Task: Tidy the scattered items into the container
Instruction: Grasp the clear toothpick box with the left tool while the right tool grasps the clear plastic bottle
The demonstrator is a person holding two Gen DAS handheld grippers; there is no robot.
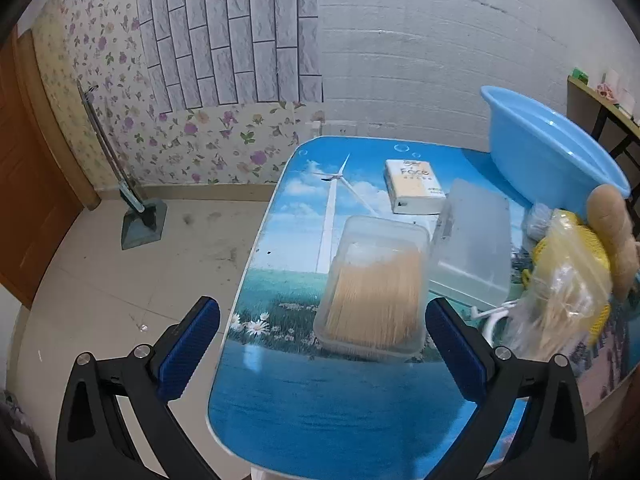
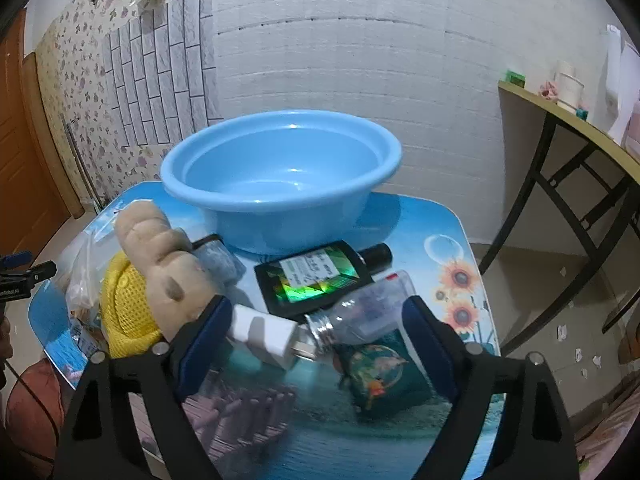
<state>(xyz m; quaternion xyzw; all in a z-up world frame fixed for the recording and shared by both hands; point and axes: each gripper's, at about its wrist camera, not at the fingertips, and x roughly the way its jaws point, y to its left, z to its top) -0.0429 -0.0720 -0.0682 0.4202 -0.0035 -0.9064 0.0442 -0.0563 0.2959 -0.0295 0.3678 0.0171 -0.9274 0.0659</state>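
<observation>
The left hand-held gripper (image 1: pixel 322 332) hangs spread wide, grasping nothing — the clear box of toothpicks (image 1: pixel 374 292) lies on the desk (image 1: pixel 288 400) just ahead between its fingers. The right hand-held gripper (image 2: pixel 316 334) is likewise released over a white charger (image 2: pixel 266 334) and clear bottle (image 2: pixel 360 312); the blue basin (image 2: pixel 280 176) sits beyond.

1. The left tool (image 1: pixel 322 332) fills the bottom of the left wrist frame, tilted downward, its blue-padded fingers (image 1: pixel 188 346) spread wide with nothing pressed between them.
2. The right tool (image 2: pixel 316 344) sits at the bottom of the right wrist frame, also angled down, its jaws parted and its blue pads (image 2: pixel 430 354) gripping nothing.
3. The left tool's tip also shows at the far left edge of the right wrist frame.
</observation>
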